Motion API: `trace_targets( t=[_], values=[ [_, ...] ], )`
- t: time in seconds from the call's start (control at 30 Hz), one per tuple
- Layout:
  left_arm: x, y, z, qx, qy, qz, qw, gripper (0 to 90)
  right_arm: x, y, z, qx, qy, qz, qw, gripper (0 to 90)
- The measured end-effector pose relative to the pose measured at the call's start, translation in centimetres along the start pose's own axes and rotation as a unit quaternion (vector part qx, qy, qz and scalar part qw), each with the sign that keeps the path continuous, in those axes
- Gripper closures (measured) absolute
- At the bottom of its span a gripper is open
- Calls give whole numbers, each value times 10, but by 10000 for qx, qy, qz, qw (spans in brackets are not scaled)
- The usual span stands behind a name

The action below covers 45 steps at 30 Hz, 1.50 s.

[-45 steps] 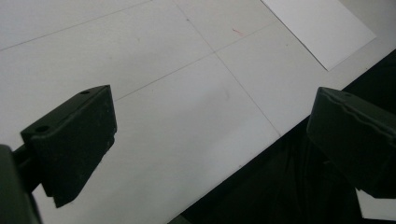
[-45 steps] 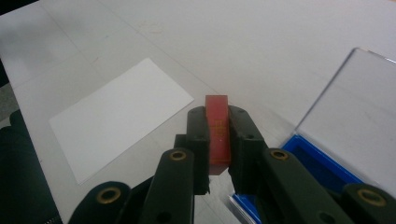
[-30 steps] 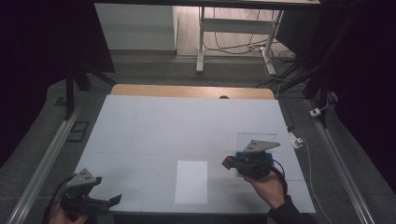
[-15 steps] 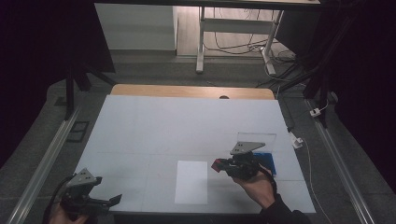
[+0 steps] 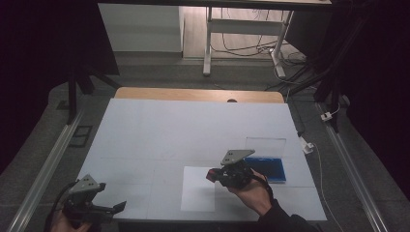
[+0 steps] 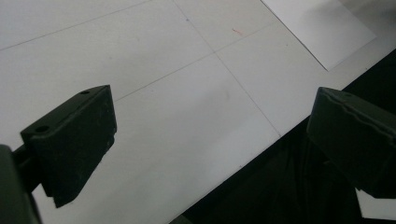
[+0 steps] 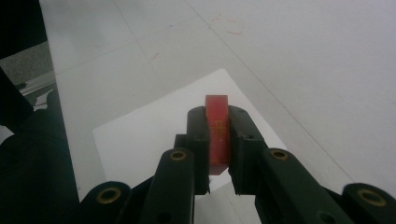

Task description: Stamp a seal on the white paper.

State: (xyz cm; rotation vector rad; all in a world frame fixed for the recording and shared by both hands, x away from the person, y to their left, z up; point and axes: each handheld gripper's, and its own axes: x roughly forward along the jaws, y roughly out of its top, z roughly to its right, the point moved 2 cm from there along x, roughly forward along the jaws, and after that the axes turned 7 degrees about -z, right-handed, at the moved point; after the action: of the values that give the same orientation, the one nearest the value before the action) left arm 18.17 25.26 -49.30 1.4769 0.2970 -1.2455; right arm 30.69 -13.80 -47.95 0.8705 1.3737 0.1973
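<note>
My right gripper (image 5: 212,175) is shut on a small flat red piece (image 7: 217,133), which stands upright between the jaws and sticks out a little past the tips. In the right gripper view the gripper (image 7: 218,116) hovers over the right part of a white sheet of paper (image 7: 149,135). The high view shows that sheet (image 5: 198,193) lying near the table's front edge, left of the hand. An open blue case (image 5: 271,169) with a raised clear lid (image 5: 265,144) sits just right of the gripper. My left gripper (image 5: 116,208) stands open at the front left corner, nothing between its jaws (image 6: 210,135).
The white table top (image 5: 169,130) has a wooden strip along its far edge. Metal rails run down both sides. A white plug and cable (image 5: 307,145) lie at the right edge. The table's front edge (image 6: 243,163) passes under my left gripper.
My right gripper has moved left from above the blue case to the white sheet's right edge, carrying the red piece. The left gripper has kept still.
</note>
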Motion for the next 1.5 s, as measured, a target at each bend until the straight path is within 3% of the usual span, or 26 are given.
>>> trace_targets(
  t=[0.6,0.87,1.5],
  values=[
    [0,0,0,6,-4,-7,10000,18,25,11,-8,-157,178,-132,9996,801],
    [0,0,0,16,-9,0,10000,19,37,9,-10,-327,111,-354,9988,802],
    [0,0,1,40,-8,1,10000,19,52,2,-12,-482,66,-661,9966,803]
  ],
)
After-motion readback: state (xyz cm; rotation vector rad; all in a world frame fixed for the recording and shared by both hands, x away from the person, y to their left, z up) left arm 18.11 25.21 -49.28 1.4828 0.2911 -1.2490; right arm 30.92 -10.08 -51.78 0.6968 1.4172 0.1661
